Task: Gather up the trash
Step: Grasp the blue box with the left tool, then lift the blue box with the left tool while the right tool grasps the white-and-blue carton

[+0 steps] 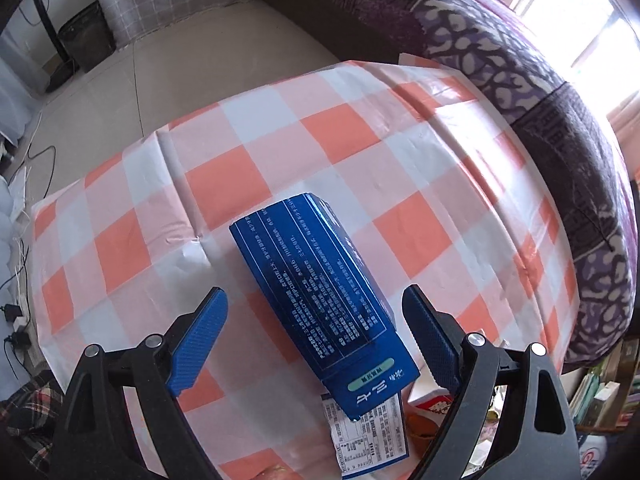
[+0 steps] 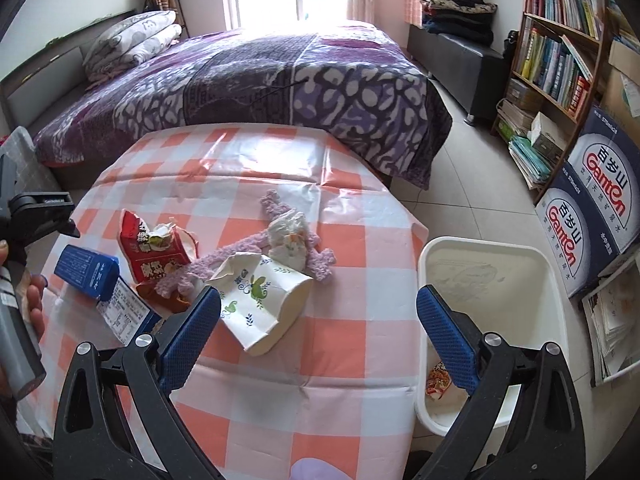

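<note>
A blue carton [image 1: 316, 300] lies on the orange-checked table [image 1: 280, 148], between the spread fingers of my open left gripper [image 1: 314, 320], with no contact visible. It rests partly on a flat printed packet [image 1: 370, 436]. In the right wrist view the blue carton [image 2: 86, 266] lies at the table's left, beside a red snack bag [image 2: 154, 250], a white leaf-printed paper bag [image 2: 260, 300], a crumpled tissue [image 2: 288, 236] and a purple fuzzy strip [image 2: 240, 248]. My right gripper [image 2: 318, 320] is open and empty above the table's near edge. A white bin [image 2: 488, 280] stands right of the table with a wrapper [image 2: 438, 380] inside.
A bed with a purple blanket [image 2: 260, 84] lies behind the table. A bookshelf [image 2: 556, 52] and Ganten cartons [image 2: 592, 200] stand at the right. The left hand-held gripper body [image 2: 24, 240] is at the table's left. Cables [image 1: 24, 184] run along the floor.
</note>
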### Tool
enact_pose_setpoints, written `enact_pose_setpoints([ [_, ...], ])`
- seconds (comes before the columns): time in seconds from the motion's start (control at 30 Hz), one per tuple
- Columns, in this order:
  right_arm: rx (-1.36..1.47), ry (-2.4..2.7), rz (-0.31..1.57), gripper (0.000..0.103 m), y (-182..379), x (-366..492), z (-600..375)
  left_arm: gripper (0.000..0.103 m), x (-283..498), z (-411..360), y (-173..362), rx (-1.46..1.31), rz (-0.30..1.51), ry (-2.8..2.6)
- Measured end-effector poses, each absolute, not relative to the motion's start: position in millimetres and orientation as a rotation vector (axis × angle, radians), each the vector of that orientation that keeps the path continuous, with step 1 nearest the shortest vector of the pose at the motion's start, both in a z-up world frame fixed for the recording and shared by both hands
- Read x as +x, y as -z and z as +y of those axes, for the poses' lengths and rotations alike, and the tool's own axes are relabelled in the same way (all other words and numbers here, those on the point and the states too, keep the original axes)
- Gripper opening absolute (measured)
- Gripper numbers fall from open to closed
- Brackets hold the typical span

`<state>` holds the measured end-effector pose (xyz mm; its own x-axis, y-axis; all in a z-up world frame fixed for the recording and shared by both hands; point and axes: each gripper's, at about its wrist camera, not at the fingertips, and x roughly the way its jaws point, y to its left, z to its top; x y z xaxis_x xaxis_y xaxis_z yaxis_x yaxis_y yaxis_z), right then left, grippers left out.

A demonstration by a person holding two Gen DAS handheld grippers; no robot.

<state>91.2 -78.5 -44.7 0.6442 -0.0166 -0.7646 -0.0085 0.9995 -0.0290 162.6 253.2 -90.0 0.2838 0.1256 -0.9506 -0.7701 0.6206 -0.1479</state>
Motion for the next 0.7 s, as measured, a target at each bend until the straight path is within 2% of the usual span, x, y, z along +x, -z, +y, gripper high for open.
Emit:
enact_pose_setpoints([
  [0.27, -0.177, -0.174, 0.878, 0.094, 63, 93, -19, 0.086, 175, 269, 124, -0.742, 1.226, -0.579],
  [0.4, -0.245, -0.256, 0.887, 0.094, 72, 91, 9, 0.065, 174, 272, 126, -0.715, 1.224, -0.504],
  [0.5, -0.275, -0.322, 0.9, 0.094, 79, 89, 27, 0.055, 171, 275, 120, -0.661, 1.22, -0.457],
  [0.63, -0.287, -0.408, 0.948, 0.094, 89, 92, 45, 0.048, 162, 281, 107, -0.594, 1.211, -0.402],
  [0.7, -0.313, -0.432, 0.958, 0.094, 94, 94, 54, 0.039, 158, 284, 99, -0.552, 1.199, -0.383],
])
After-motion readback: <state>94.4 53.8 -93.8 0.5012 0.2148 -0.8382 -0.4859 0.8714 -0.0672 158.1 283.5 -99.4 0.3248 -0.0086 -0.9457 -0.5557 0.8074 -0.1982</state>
